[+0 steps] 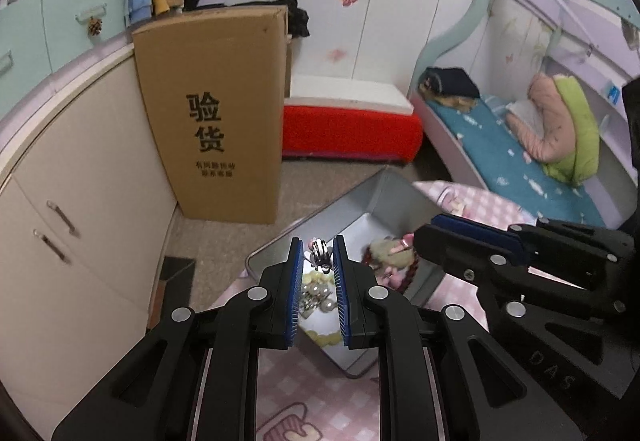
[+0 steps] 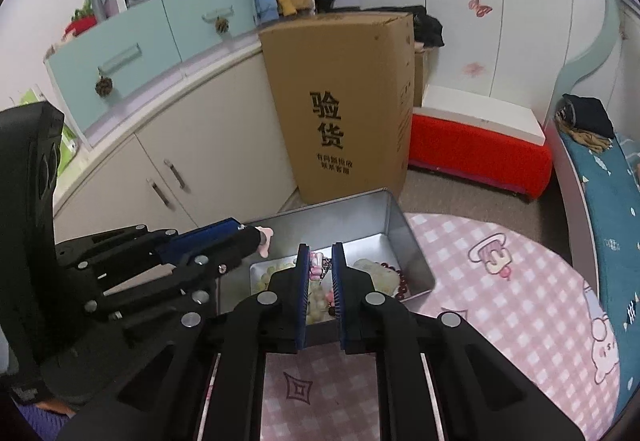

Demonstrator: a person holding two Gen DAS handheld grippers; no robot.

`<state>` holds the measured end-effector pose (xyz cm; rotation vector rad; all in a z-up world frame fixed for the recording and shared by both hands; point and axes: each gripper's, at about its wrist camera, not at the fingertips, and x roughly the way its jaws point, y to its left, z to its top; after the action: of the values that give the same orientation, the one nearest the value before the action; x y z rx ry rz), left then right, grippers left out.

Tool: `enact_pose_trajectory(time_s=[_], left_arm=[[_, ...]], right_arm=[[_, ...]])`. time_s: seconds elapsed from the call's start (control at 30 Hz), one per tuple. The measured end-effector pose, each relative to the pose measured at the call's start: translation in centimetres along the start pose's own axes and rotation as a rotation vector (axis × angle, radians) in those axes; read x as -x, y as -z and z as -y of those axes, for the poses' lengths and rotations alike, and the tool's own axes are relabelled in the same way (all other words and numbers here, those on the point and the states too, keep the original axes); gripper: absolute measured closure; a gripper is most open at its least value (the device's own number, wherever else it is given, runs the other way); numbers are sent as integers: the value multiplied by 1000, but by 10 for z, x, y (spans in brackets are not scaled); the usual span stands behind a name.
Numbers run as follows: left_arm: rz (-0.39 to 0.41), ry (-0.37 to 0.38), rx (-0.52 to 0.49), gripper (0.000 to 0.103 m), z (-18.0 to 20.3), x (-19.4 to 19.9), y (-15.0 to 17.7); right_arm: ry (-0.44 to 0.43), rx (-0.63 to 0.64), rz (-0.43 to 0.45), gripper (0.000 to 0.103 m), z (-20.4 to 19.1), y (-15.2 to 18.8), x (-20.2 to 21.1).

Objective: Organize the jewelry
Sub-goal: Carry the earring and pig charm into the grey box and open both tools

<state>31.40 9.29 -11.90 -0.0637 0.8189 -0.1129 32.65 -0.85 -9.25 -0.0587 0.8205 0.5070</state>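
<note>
Here both hand-held grippers hang over a metal tin point(image 2: 394, 225) that sits on a pink checked desk point(image 2: 500, 305). The left hand-held gripper point(image 1: 318, 253) is clamped on a small silver-and-pink clip point(image 1: 319, 255), held above pearl pieces point(image 1: 316, 297) in the tin. The right hand-held gripper point(image 2: 320, 261) pinches a pink trinket point(image 2: 317, 265) over pale beads point(image 2: 316, 301), with dark red beads point(image 2: 402, 281) just beside.
</note>
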Motion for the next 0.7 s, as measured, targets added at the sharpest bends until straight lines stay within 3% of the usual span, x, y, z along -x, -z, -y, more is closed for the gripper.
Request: enact_pose_trajectory(time_s=[0.53, 0.7], left_arm=[[-45, -1, -14, 85, 3, -23, 8], [-39, 0, -6, 74, 1, -20, 7]], right_arm=[[17, -31, -44, 92, 11, 5, -22], [16, -42, -47, 92, 17, 5, -22]])
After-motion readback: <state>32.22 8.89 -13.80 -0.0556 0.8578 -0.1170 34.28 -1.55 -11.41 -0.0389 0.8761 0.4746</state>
